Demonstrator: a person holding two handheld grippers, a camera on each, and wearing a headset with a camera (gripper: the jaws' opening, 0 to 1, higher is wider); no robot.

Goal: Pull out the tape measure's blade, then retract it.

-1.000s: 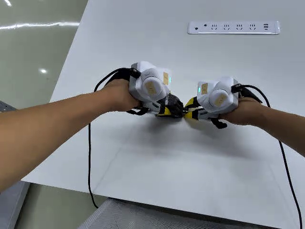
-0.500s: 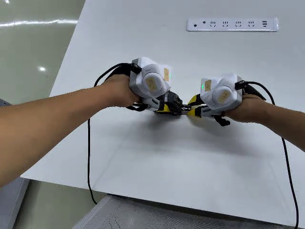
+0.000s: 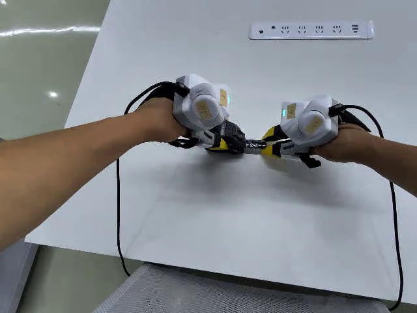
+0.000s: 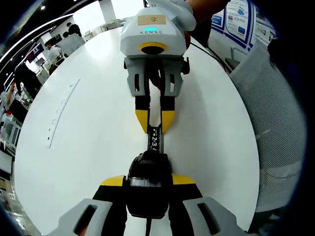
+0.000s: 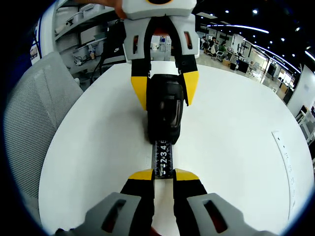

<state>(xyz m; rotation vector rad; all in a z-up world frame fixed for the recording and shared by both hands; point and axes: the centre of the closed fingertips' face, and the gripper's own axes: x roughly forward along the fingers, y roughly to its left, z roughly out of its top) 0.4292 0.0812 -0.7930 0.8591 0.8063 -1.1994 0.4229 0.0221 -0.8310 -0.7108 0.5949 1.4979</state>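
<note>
Two grippers are sharing one tape over the table [image 3: 260,228].
The left gripper [image 4: 147,196] is clamping the black tape [image 4: 147,189] case between its jaws, roughly midway between the table's near edge and the strip [image 3: 311,30] by the far edge. The right gripper [image 5: 162,179], facing it, is pinching the blade [image 5: 162,160], and a short numbered stretch is showing between them.
</note>
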